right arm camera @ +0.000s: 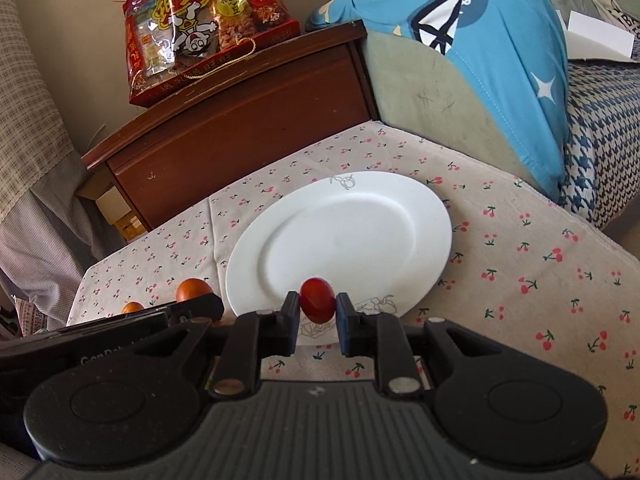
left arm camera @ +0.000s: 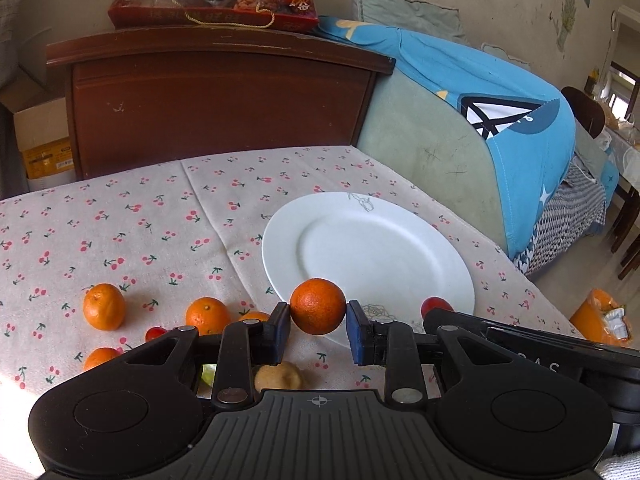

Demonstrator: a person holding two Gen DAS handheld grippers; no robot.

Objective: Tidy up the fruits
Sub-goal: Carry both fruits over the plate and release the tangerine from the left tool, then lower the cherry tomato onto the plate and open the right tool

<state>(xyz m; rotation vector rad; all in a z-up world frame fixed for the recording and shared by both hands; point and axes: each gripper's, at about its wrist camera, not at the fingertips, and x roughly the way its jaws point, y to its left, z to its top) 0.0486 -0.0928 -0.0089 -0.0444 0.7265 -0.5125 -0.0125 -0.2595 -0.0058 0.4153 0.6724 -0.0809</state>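
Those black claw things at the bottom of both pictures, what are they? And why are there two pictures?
They are grippers: pinching tools a person holds, one in each hand. Each carries its own camera looking along its fingers, hence two pictures. The left gripper pinches an orange. The right gripper pinches a small red fruit. Both hang near a bare white plate on a cherry-print tablecloth. More oranges wait on the cloth.

the red snack gift bag [right arm camera: 200, 32] on the wooden cabinet [right arm camera: 240, 120], up and left of the right tool's tips, bears big yellow chinese characters, one panel reading 桃. "gen" is moulded on the left gripper's body [right arm camera: 96, 358]; the rest is unclear.
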